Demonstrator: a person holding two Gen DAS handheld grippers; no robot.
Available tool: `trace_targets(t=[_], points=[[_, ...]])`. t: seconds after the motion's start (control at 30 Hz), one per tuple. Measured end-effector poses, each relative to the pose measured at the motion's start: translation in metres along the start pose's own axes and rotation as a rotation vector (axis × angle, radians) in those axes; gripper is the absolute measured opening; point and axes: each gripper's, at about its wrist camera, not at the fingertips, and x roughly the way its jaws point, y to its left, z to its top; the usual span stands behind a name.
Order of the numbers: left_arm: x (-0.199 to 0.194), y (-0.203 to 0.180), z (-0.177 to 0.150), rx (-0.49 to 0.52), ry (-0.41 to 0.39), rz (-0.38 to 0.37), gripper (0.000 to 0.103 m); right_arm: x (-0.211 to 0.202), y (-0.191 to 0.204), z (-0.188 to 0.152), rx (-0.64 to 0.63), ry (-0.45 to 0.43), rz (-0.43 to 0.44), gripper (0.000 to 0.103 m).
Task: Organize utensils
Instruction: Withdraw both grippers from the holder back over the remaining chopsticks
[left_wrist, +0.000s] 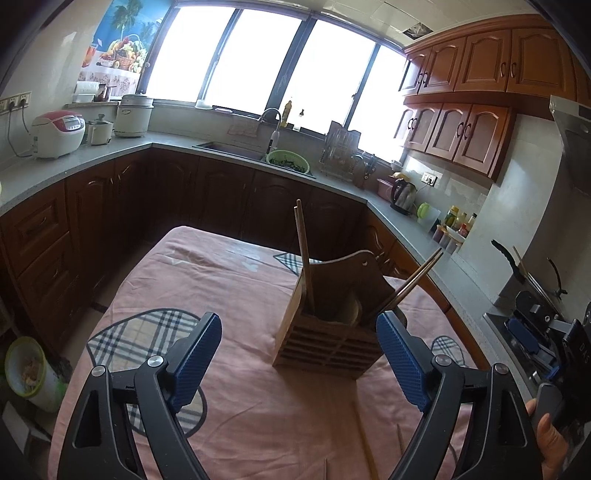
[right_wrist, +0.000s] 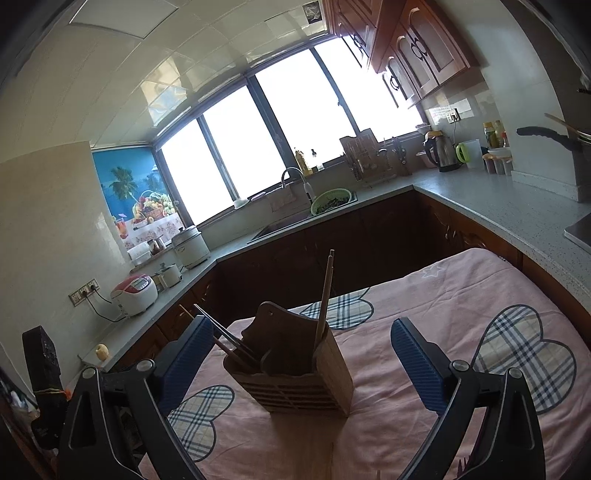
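Chopsticks (left_wrist: 304, 258) stand in holder (left_wrist: 328, 347).

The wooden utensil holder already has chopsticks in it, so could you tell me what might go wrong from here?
1. The chopsticks lean outward; a nudge from the left tongs or right tongs could flick them out.
2. The utensil holder stands on soft tablecloth; it may tip.
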Motion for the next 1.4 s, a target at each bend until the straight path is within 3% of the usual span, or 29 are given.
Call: trace_targets(t=[0.53,0.83,1.4], points=[[-0.051,0.002,-0.033,-0.035,0.103,0.01,0.086,-0.052,-0.017,-0.052,0.031,0.095,-0.05,0.098],[-0.053,0.0,-0.057,-0.035,0.185,0.029,0.086,-0.064,-0.026,-0.082,0.056,0.149,-0.08,0.098],[-0.049,0.003,-0.084,-0.047,0.265,0.057,0.086,-0.064,-0.025,-0.114,0.036,0.237,-0.083,0.098]])
